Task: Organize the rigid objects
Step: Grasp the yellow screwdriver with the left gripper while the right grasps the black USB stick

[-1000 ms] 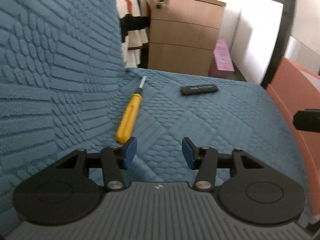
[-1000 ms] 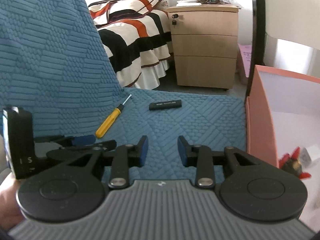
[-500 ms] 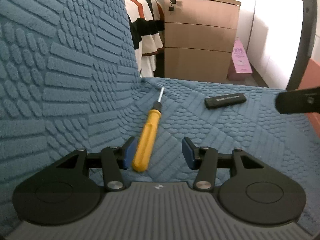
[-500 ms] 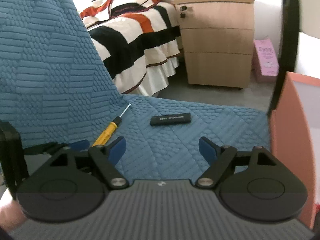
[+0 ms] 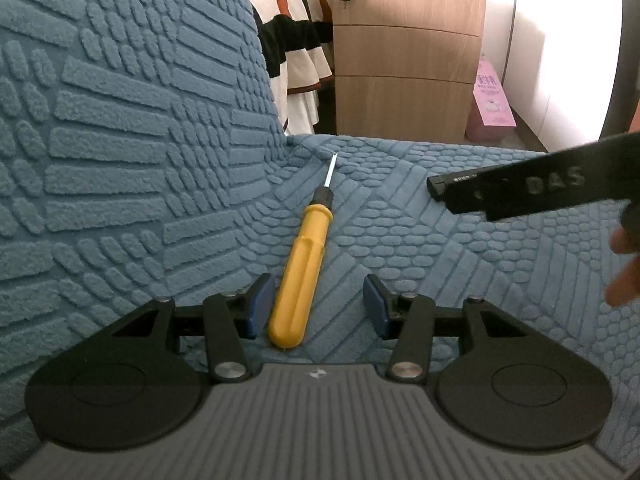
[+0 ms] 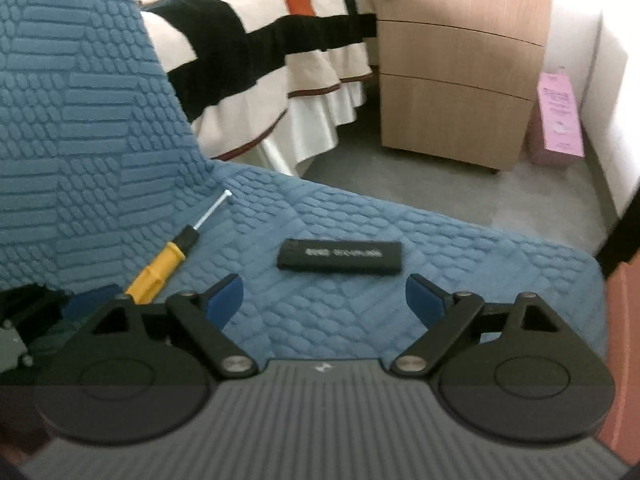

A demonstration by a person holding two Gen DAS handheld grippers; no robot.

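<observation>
Though both unclenched, left claw [image 5: 316,306] astride screwdriver [image 5: 302,272] butt, right claw [image 6: 324,294] half-hiding black bar [image 6: 340,258].

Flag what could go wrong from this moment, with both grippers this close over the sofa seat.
The screwdriver lies nearer one pad of the open left hand-held gripper, so closing may roll it rather than pinch it. The right hand-held gripper, open wide short of the black stick, crosses the left camera's view; the two could collide. The soft blue cover may let either object sink.

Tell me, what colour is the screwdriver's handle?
Yellow, with a black collar by the shaft; the screwdriver shows best in the left wrist view.
</observation>
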